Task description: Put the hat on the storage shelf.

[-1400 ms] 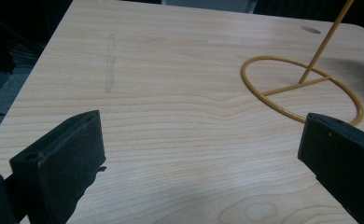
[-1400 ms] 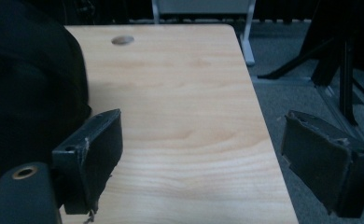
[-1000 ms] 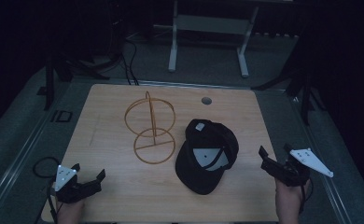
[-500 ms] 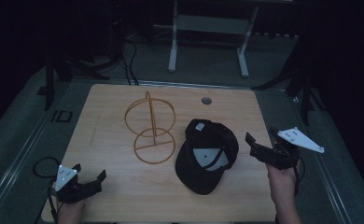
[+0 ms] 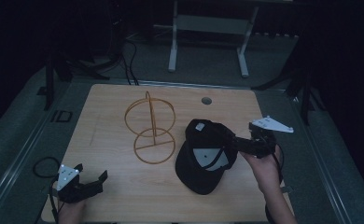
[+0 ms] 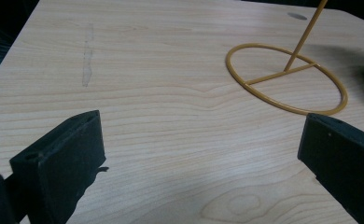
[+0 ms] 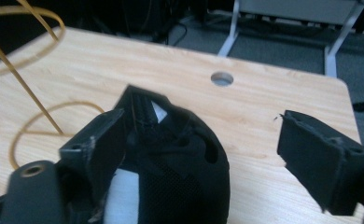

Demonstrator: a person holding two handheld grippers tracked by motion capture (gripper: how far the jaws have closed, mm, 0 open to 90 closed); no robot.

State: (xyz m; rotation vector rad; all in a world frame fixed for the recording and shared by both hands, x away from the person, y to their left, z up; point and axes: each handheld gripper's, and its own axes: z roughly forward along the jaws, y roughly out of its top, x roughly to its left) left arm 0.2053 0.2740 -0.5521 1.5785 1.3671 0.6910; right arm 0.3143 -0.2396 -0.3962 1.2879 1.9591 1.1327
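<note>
Early stage: black fabric baseball cap (image 5: 207,156) lies upside down on light wooden table (image 5: 115,107), at 4 o'clock from yellow wire hat stand (image 5: 151,126), ungrasped. Right claw (image 5: 230,142) spread wide over cap; left claw (image 5: 98,179) apart, idle at 7 o'clock. Grasp, lift, placing on stand remain.

Bare table (image 5: 110,116) left; wire stand (image 5: 152,128) crowds the cap (image 5: 203,158).

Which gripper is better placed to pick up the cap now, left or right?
Right. The right gripper sits at the cap with its jaws open around the crown, as the right gripper view shows. The left gripper rests open at the table's near left corner, beyond the wire stand.
</note>
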